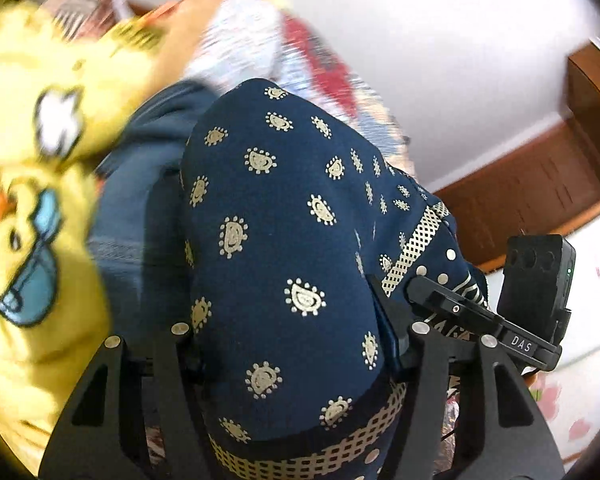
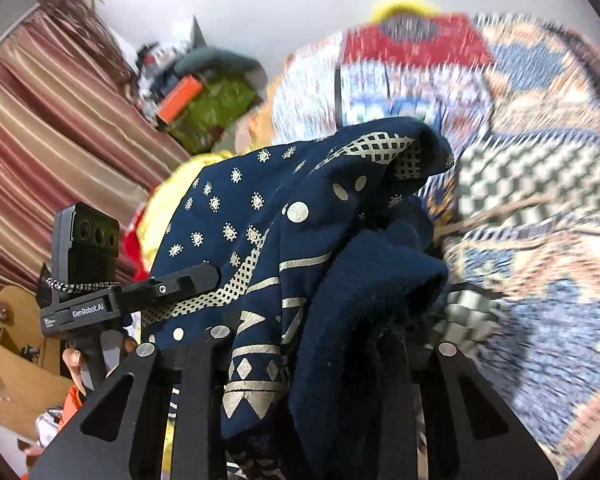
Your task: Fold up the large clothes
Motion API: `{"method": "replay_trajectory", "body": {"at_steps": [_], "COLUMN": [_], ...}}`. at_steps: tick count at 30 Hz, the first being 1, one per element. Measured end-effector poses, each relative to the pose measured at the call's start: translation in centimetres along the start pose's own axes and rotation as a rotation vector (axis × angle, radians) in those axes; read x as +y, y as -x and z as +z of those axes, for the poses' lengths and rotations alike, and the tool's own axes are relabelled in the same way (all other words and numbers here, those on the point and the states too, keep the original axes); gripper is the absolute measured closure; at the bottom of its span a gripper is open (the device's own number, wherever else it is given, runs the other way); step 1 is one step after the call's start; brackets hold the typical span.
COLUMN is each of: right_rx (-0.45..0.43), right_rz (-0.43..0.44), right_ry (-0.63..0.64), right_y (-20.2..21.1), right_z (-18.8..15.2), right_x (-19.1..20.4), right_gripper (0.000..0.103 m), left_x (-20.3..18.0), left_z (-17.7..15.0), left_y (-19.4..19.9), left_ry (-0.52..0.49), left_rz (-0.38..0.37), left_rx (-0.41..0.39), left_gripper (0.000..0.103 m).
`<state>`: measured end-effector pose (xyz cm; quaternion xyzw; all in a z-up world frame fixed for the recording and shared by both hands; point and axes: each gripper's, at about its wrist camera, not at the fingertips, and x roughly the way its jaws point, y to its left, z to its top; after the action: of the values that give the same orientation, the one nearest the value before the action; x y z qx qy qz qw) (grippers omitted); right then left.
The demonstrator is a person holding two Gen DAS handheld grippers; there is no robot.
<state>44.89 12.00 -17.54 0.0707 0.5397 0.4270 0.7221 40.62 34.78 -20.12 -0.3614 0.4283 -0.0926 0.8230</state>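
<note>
Over a patterned bedspread (image 2: 540,240), navy garment (image 2: 340,280) bunches inside right gripper (image 2: 308,344).

Navy gold-printed garment (image 1: 284,240) hangs bunched, draped between both jaws.

wall: plain white (image 1: 440,52), no marks seen
furniture: brown wood piece (image 1: 540,196) along wall base, left wrist view
curtain: striped maroon/cream (image 2: 48,140), right wrist view, left side
surface: patchwork cover (image 2: 540,240), blue/red/checked, blurred
clutter: green bag (image 2: 212,112) + orange box (image 2: 180,98) nr wall
light: even, bright
</note>
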Motion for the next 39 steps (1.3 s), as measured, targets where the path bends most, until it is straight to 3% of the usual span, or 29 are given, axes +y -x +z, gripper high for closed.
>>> {"method": "replay_trajectory", "body": {"at_steps": [5,7,9,11,18,22,26,30,36,39], "right_rx": [0.082,0.079,0.070,0.057,0.046,0.031,-0.040,-0.187,-0.434,-0.559], "right_rz": [-0.026,-0.051,-0.116,-0.175,-0.294,-0.376,-0.361,-0.330,-0.297,-0.278], "right_ry": [-0.032,-0.006,0.037,0.075,0.108,0.124,0.124,0.157,0.272,0.335], "right_y": [-4.6,-4.7,-4.2,-3.1,1.0,3.7,7.8,13.8,22.4,25.7], "right_z": [-0.2,-0.6,-1.2,-1.7,-3.9,-5.5,-6.8,-8.1,-10.5,-12.3], "right_x": [-1.5,-1.4,-1.1,-0.7,-0.6,0.0,2.1,6.2,13.9,17.7], "right_gripper": [0.071,0.063,0.045,0.039,0.039,0.039,0.039,0.039,0.039,0.039], "left_x": [3.2,3.0,2.7,1.8,-0.6,-1.6,-3.7,-7.8,-16.9,-21.3], "left_z": [-0.6,-1.0,-1.2,-1.9,-5.3,-8.4,-10.7,-12.3,-15.3,-18.4], "left_y": [-1.2,-1.0,-1.0,-0.4,1.7,2.9,4.7,9.4,18.4,22.8], "left_ry": [-0.017,-0.038,-0.061,-0.097,-0.218,-0.258,-0.315,-0.363,-0.479,-0.549], "left_rz": [0.032,0.057,0.098,0.160,0.299,0.382,0.451,0.449,0.407,0.384], "left_rx": [0.020,0.016,0.011,-0.003,-0.057,-0.032,-0.054,-0.163,-0.433,-0.590], "left_gripper": [0.036,0.030,0.024,0.018,0.015,0.014,0.015,0.015,0.015,0.015]}}
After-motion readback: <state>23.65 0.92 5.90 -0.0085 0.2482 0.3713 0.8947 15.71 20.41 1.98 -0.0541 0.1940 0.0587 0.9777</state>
